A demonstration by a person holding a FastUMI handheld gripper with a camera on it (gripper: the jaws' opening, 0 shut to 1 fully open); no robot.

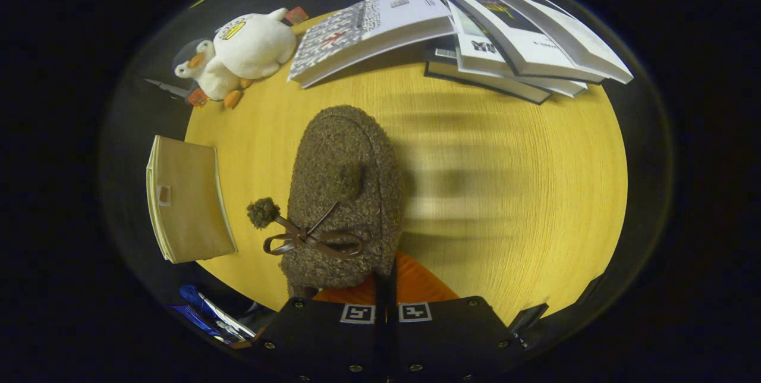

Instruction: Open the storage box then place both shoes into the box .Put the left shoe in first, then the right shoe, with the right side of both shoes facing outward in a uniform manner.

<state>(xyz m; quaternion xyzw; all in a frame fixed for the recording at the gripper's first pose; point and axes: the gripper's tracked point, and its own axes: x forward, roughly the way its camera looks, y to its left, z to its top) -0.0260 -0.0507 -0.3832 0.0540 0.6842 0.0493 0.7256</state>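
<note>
Fuzzy brown fabric covers the shoe (345, 192), which hangs just ahead of the gripper (385, 288), above the middle of the yellow wooden desk (523, 192). The two fingers stand very close together, with only a thin gap between them, and they seem to pinch the rear rim of the shoe; its toe points away toward the far edge. A dark brown ribbon bow (312, 239) and a small pompom (263, 212) sit on the shoe's near part. At the left edge of the desk lies a flat beige folded thing (187, 198); I cannot tell if this is the storage box. Near the far left corner lies a white plush duck (244, 53). Along the far edge rest several books (464, 32), partly stacked one over another.
</note>
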